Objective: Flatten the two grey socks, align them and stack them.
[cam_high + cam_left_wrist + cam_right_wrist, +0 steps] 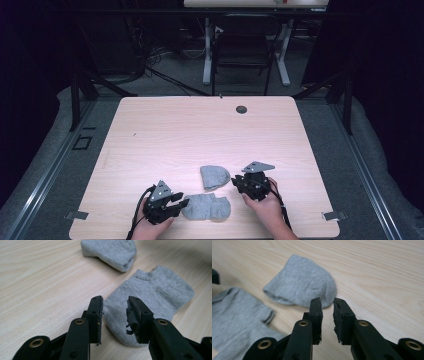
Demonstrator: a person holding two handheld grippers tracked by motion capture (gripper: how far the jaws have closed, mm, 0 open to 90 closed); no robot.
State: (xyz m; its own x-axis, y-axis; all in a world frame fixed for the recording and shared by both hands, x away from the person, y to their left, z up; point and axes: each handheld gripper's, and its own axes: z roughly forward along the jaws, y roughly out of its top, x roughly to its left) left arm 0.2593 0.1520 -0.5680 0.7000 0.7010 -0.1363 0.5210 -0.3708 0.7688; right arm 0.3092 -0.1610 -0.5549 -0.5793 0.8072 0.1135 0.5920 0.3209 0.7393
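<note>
A pale wood-grain worktop (165, 135) is carrying two grey ankle socks near its front edge: a folded sock (215, 176) is lying just behind a flat sock (207, 207). A dark round grommet (241, 109) is sitting near the far edge.

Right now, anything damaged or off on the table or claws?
Yes: the left claw has a torn pad, with rubber shreds hanging off its right jaw beside the flat sock. The right claw shows a ragged pad edge too. The folded sock and the table look fine.
</note>
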